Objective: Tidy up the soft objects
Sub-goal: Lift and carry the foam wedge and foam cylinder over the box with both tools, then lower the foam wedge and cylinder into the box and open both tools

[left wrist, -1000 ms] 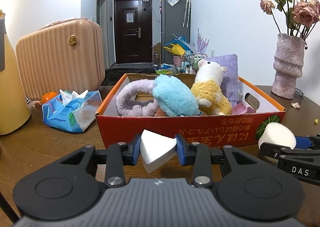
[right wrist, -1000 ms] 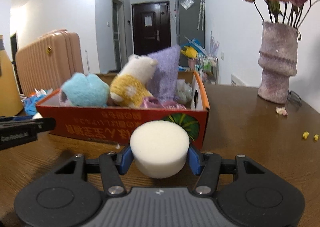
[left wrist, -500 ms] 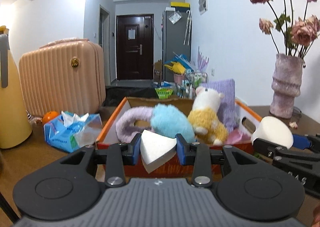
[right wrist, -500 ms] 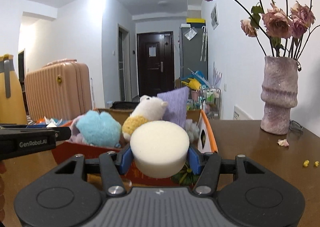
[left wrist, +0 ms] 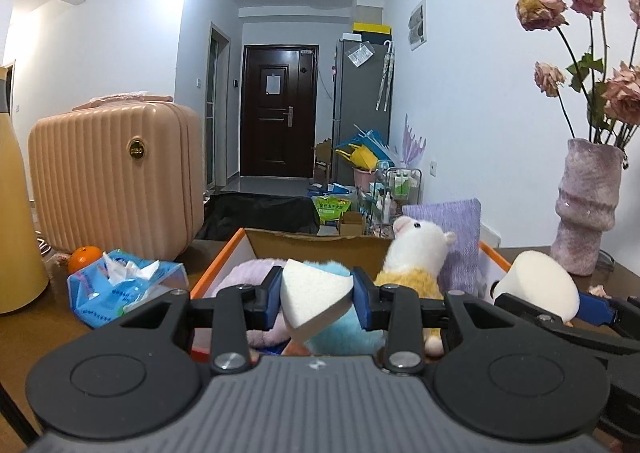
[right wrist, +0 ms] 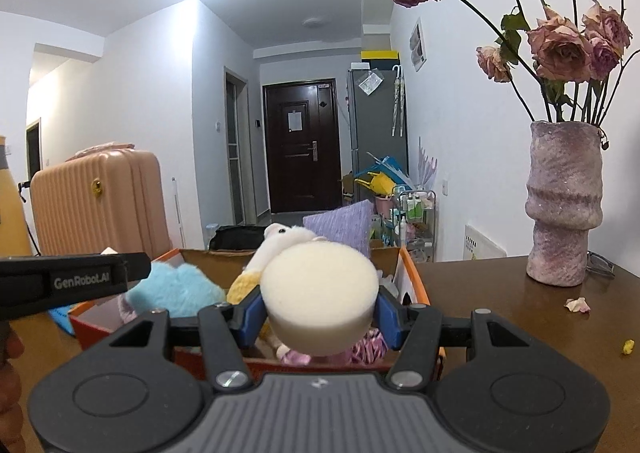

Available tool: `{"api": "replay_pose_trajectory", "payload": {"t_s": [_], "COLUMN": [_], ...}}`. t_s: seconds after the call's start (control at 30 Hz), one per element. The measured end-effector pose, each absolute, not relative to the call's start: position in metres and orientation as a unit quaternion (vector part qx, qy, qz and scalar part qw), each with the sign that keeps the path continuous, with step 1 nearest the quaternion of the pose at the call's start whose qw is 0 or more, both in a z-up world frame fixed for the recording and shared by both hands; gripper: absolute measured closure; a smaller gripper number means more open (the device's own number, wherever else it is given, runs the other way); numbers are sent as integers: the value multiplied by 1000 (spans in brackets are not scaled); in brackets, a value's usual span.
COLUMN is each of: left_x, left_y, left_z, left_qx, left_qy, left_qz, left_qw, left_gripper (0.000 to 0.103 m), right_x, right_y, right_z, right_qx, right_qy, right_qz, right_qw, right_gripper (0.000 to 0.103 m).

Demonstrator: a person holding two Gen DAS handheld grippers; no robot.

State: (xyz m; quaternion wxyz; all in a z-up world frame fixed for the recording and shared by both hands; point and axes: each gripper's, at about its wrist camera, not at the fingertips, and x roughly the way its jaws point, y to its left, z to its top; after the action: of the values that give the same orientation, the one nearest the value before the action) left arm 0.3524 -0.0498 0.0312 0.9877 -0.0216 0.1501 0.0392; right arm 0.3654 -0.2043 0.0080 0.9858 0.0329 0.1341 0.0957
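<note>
My left gripper [left wrist: 316, 303] is shut on a white wedge-shaped sponge [left wrist: 314, 299], held just above the near edge of the orange cardboard box [left wrist: 218, 265]. My right gripper [right wrist: 318, 311] is shut on a round white sponge [right wrist: 318, 295], also over the box's near side [right wrist: 416, 281]; that round sponge [left wrist: 536, 287] shows at the right of the left wrist view. Inside the box lie a blue plush [left wrist: 344, 331], a lilac plush ring [left wrist: 244, 277], a white-and-yellow plush animal [left wrist: 416, 253] and a purple cloth [left wrist: 460, 229].
On the brown table stand a pink textured vase [right wrist: 564, 205] with dried roses to the right, a blue tissue pack [left wrist: 120, 285], an orange [left wrist: 84, 256], a peach suitcase [left wrist: 116, 177] and a yellow jug [left wrist: 18, 221] to the left. Petal scraps [right wrist: 578, 305] lie near the vase.
Both grippers have risen with their sponges and moved toward the box. The box's red front wall has dropped out of sight below the jaws, and the plush toys now sit behind the sponges.
</note>
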Motion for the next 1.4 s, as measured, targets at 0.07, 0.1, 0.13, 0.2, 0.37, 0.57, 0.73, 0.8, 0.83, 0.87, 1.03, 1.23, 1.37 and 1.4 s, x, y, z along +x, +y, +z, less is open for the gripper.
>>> {"api": "replay_pose_trajectory", "payload": {"t_s": [0.07, 0.1, 0.13, 0.2, 0.37, 0.57, 0.73, 0.8, 0.83, 0.87, 1.03, 1.23, 1.37, 1.4], "left_x": [360, 363, 368, 377, 396, 420, 438, 444, 447, 450, 459, 451, 444, 442], "left_y": [-50, -51, -52, -53, -55, -59, -59, -58, -57, -57, -55, -49, -47, -46], "left_z": [32, 32, 32, 33, 32, 30, 27, 26, 26, 25, 21, 25, 25, 25], "left_qx": [-24, -24, -25, -25, -23, -15, -8, -6, -6, -5, -3, -13, -11, -11], "left_qy": [148, 146, 145, 142, 137, 134, 136, 136, 136, 137, 147, 128, 116, 116], "left_qz": [41, 42, 43, 44, 47, 51, 53, 54, 53, 53, 47, 59, 67, 69], "left_qw": [988, 988, 988, 989, 989, 990, 989, 989, 989, 989, 988, 990, 991, 991], "left_gripper": [66, 66, 66, 66, 66, 66, 66, 66, 65, 64, 34, 0, 0, 0], "right_x": [372, 376, 380, 389, 407, 428, 442, 445, 447, 449, 451, 442, 436, 433], "right_y": [-204, -204, -204, -203, -202, -202, -199, -199, -198, -198, -200, -207, -212, -213], "right_z": [8, 8, 8, 8, 7, 6, 4, 3, 2, 2, 0, 2, 2, 3], "right_qx": [34, 34, 34, 34, 32, 30, 19, 15, 13, 10, 10, 22, 22, 23], "right_qy": [132, 131, 130, 129, 126, 128, 131, 133, 134, 137, 146, 130, 133, 133], "right_qz": [94, 93, 93, 92, 88, 85, 84, 86, 88, 89, 91, 75, 69, 68], "right_qw": [986, 986, 986, 987, 988, 988, 988, 987, 987, 987, 985, 988, 988, 989], "right_gripper": [47, 47, 47, 47, 47, 47, 47, 47, 47, 46, 34, 0, 0, 0]}}
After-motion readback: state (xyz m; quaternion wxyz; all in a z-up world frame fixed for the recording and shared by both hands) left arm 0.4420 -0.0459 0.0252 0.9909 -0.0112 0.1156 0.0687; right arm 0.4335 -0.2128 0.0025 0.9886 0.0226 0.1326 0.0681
